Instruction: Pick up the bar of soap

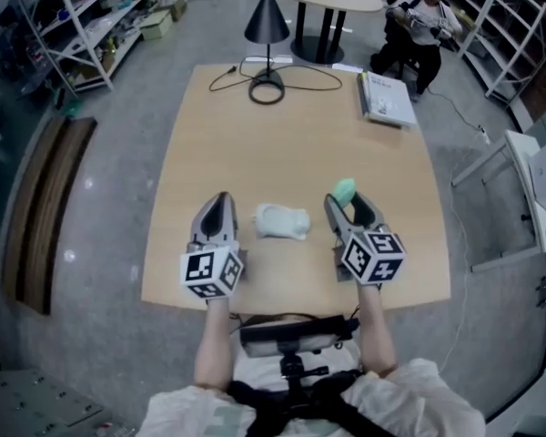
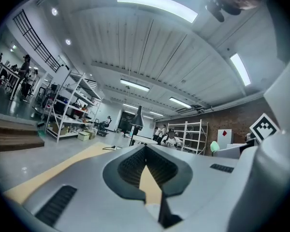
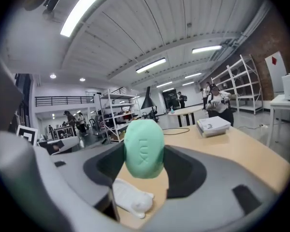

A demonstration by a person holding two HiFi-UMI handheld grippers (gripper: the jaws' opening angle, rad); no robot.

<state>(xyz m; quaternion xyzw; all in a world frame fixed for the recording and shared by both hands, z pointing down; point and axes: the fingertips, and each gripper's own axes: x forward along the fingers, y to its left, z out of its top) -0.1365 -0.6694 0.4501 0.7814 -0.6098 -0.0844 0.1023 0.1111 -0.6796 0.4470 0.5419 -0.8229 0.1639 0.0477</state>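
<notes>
Right tongs (image 1: 348,200) clamped on green soap bar (image 3: 143,149), long axis upright, right of white cloth (image 1: 282,222) on worktop (image 1: 291,144). Left tongs (image 1: 220,203) closed, empty, left of cloth.

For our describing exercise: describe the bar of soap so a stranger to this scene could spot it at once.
Find the wooden table, then the right gripper above its near edge. Between its jaws stands the bar of soap: a mint-green oval, unlike the white object lying beside it.
</notes>
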